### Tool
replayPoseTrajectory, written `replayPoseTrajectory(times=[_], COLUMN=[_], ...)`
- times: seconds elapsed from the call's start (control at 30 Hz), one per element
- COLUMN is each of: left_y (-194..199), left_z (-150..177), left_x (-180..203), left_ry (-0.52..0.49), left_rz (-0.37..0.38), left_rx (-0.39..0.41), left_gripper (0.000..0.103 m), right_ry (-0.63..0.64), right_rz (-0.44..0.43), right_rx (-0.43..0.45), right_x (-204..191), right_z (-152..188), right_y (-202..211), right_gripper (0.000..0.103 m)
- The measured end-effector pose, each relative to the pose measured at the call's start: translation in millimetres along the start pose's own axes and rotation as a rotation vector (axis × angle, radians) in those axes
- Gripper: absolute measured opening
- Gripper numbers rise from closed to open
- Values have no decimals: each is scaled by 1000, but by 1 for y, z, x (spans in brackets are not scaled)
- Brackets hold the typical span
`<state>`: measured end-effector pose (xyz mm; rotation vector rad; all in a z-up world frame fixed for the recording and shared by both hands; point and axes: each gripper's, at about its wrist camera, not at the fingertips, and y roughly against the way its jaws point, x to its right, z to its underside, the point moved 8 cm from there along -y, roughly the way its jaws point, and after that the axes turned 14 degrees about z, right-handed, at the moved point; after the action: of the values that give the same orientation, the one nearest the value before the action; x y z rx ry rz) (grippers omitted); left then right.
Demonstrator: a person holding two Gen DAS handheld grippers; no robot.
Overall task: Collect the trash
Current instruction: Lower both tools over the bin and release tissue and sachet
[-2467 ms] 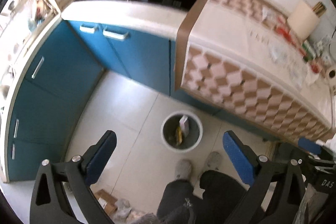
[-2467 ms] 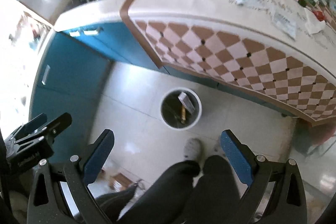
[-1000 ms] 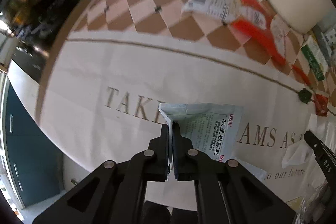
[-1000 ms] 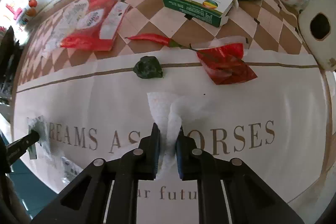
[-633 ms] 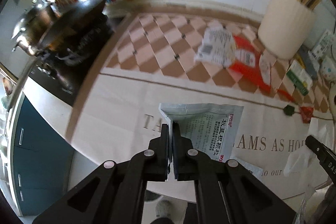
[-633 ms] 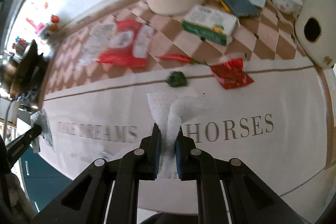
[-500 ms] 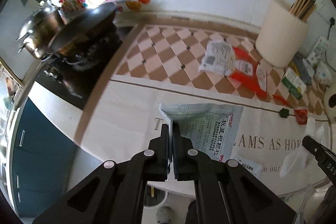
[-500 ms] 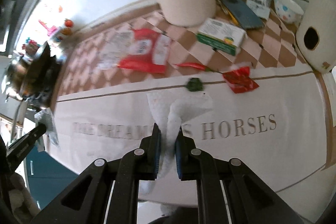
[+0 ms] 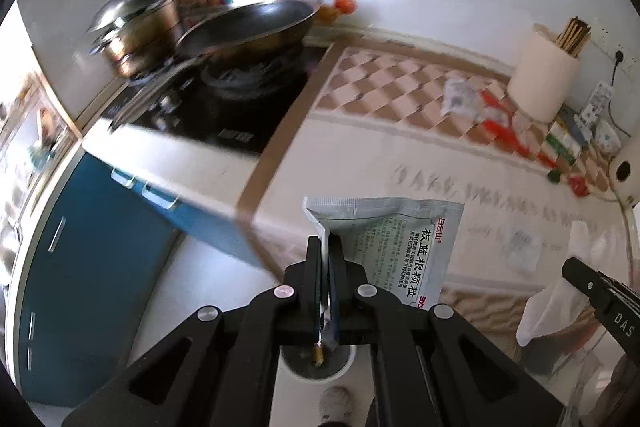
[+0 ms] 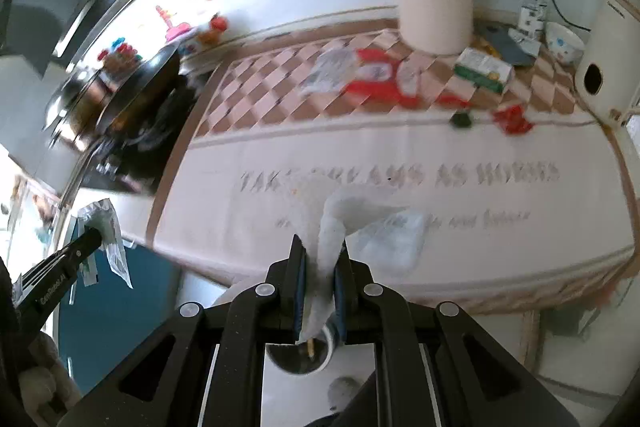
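1. Left wrist view: left gripper point(image 9: 327, 259) is clenched on the corner of a flat silver-grey printed sachet point(image 9: 394, 247), held in the air over the counter edge; a round white waste bin point(image 9: 318, 361) stands on the floor below.
2. Right wrist view: right gripper point(image 10: 320, 267) pinches a crumpled white tissue point(image 10: 340, 223) above the same bin point(image 10: 298, 359); a cream patterned tablecloth point(image 10: 400, 155) lies beyond.

Both hand-held grippers have seemingly pulled back from the counter point(image 9: 400, 163), above the bin point(image 9: 316, 363).

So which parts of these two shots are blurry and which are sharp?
Left wrist view: the pan and stove smear with motion blur, while the packet print stays crisp. Right wrist view: tablecloth lettering is smeared; the tissue and fingers stay sharp.
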<state>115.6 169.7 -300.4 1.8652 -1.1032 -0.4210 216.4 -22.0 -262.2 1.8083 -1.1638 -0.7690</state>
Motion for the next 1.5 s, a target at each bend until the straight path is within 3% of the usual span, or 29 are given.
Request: replayPoseTrajectory(times=[0.17,0.37,0.6,0.8,0.9,1.03,1.27,1.33,1.37,1.43,1.47,1.5], left_y=[-15,-79,-207,-325,-378,-431,-453,-448,-447,-439,-438,-436], left_z=[52,120,228,320,354,388,418,422,423,423,421,420], left_x=[-46,-97,-150,-181,-191,-202,-206,-210,-211,-216,-218,-219], left_ry=[62,182,361,482,491,477,467,468,470,469,469,470], left_rz=[-33,-58,0,76,84,86,82,57,56,42,34,29], left_rx=[-93,-242,-452,-603,-648,-695,-743,-747,-744,-726,-712,-698], left_gripper=[1,1,1,2,2,3,6,7,12,52,88,99], right_ry=[53,124,173,174,208,250,338,355,361,370,374,374], right_rz=[-31,-91,-120,-147,-141,-131,-93,-86,-85,-85,-83,-86], right_rx=[-73,-227,-414,-543,-593,-628,-662,-668,-672,-679,-677,-675], right_x=[-49,-95,-125,-141,-148,-154,-161,-163,-166,-167,-167,-168], right_z=[68,147,247,335,379,418,463,469,472,476,477,477], right_y=[-10,-62,-181,-316,-388,-454,-529,-536,-537,-539,-539,-539], right_gripper=[13,13,13,13,13,14,15,21,24,48,54,59])
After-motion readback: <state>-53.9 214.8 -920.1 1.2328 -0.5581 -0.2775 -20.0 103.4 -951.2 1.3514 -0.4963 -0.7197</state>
